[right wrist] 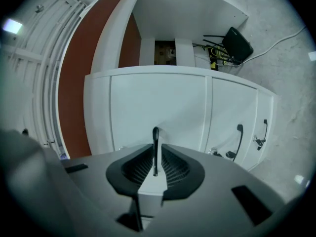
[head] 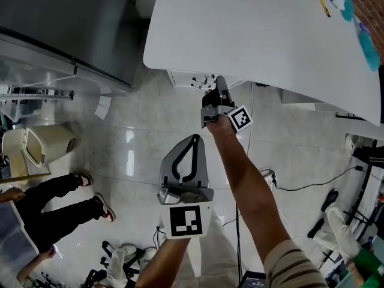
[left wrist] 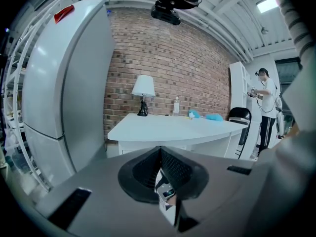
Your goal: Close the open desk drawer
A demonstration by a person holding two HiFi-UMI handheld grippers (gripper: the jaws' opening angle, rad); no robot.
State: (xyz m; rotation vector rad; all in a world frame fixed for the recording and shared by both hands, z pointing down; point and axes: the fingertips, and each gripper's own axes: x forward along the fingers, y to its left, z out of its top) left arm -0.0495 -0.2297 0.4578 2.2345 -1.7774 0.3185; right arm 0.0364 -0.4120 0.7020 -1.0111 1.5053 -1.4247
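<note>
A white desk (head: pixel 258 35) fills the top of the head view, with its white drawer unit (head: pixel 191 78) tucked below the edge. My right gripper (head: pixel 217 84) reaches level under that edge. In the right gripper view a white drawer front (right wrist: pixel 158 107) fills the middle, about flush with the front beside it. Its thin black handle (right wrist: pixel 155 138) stands between the jaws of the right gripper (right wrist: pixel 155 154), with a sliver of white showing beside it. My left gripper (head: pixel 195 138) hangs over the floor well short of the desk, shut and holding nothing (left wrist: pixel 160 152).
A grey fridge (head: pixel 66 29) stands left of the desk. A seated person's legs (head: pixel 66 200) and a cream bin (head: pixel 42 146) are at the left. Cables (head: pixel 312 182) trail on the floor at right. Two more black handles (right wrist: pixel 239 138) sit on the neighbouring fronts. A person (left wrist: pixel 266 110) stands far right.
</note>
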